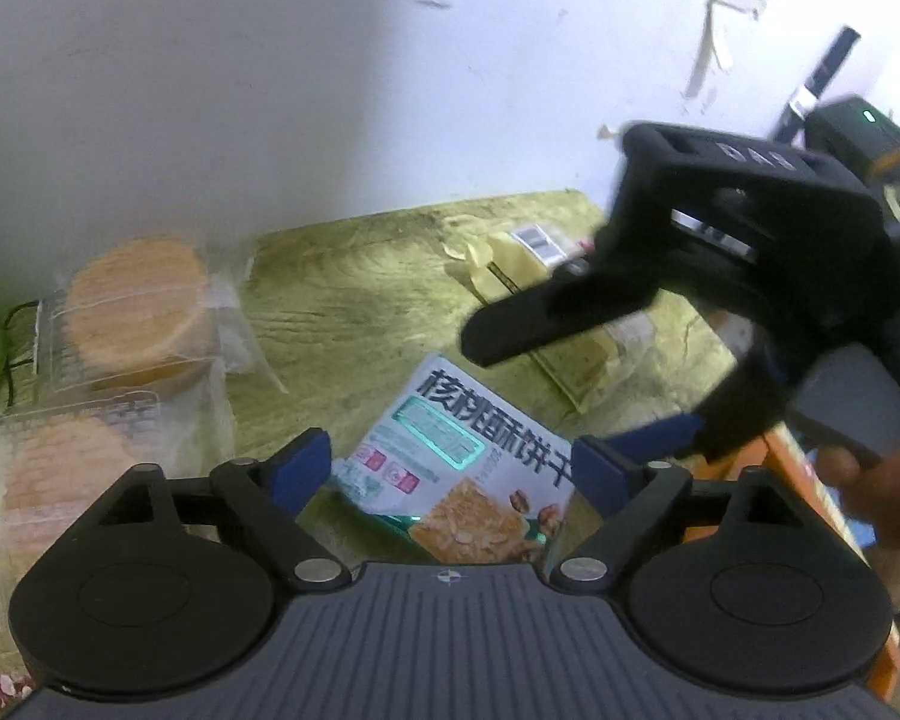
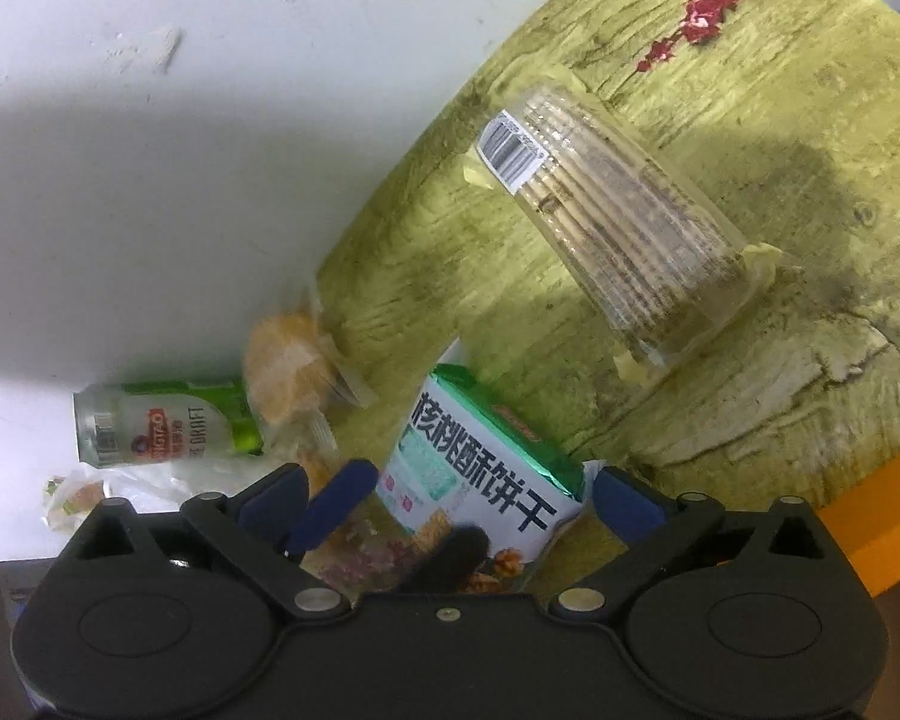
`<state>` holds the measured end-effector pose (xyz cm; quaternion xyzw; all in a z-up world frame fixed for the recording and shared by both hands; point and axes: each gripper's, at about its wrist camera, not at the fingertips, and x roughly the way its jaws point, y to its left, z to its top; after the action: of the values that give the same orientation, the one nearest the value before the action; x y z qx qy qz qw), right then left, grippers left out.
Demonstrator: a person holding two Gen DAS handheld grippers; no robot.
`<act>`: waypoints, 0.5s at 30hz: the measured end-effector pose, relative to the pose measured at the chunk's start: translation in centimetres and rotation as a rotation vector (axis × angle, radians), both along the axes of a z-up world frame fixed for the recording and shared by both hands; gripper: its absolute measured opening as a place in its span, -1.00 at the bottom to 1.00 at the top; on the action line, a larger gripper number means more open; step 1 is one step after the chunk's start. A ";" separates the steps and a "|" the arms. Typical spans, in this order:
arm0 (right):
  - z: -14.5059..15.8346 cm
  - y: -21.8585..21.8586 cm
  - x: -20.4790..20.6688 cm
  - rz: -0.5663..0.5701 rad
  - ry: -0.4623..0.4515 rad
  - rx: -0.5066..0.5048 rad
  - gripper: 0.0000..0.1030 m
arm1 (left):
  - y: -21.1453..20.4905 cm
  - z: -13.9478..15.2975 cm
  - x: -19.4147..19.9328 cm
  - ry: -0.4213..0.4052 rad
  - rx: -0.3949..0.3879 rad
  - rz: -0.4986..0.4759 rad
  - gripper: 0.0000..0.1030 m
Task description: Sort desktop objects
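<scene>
The left gripper (image 1: 453, 459) has its blue-padded fingers spread wide, and the walnut biscuit packet (image 1: 459, 471) lies flat on the table between them, touching neither pad as far as the left wrist view shows. The right gripper (image 2: 474, 495) is likewise spread, with the same biscuit packet (image 2: 480, 483) between its fingers; its right pad sits just beside the packet's corner, though contact cannot be told. Seen from the left wrist, the right gripper (image 1: 576, 384) reaches in from the right, blurred, above the packet.

Ahead and to the left of the left gripper lie two clear bags of round cakes (image 1: 135, 312), near the white wall (image 1: 270, 90). Ahead and to its right lies a clear sleeve of crackers (image 1: 570, 324) with a barcode label. From the right wrist, that sleeve (image 2: 618, 228) lies ahead and to the right on the green wood-patterned tabletop (image 2: 780, 372), well apart from the packet. Ahead to the left of the right gripper a green can (image 2: 162, 423) lies on its side beside a cake bag (image 2: 291, 384).
</scene>
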<state>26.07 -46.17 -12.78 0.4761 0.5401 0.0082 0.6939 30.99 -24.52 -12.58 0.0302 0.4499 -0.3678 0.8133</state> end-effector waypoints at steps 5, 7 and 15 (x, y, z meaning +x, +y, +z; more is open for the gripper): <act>-0.6 0.0 0.3 0.001 -0.030 -0.002 0.99 | 0.8 0.4 -0.4 0.050 -0.005 -0.010 0.72; -0.9 0.2 0.8 -0.006 -0.051 0.007 0.99 | 0.9 0.4 -0.4 0.075 -0.003 -0.006 0.72; -0.9 0.2 1.1 -0.062 -0.186 0.031 0.99 | 1.3 0.6 -2.1 0.109 0.006 -0.032 0.72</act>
<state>27.19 -45.94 -13.69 0.5003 0.4582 0.0391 0.7337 28.89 -23.25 -11.95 0.0200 0.4943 -0.3806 0.7813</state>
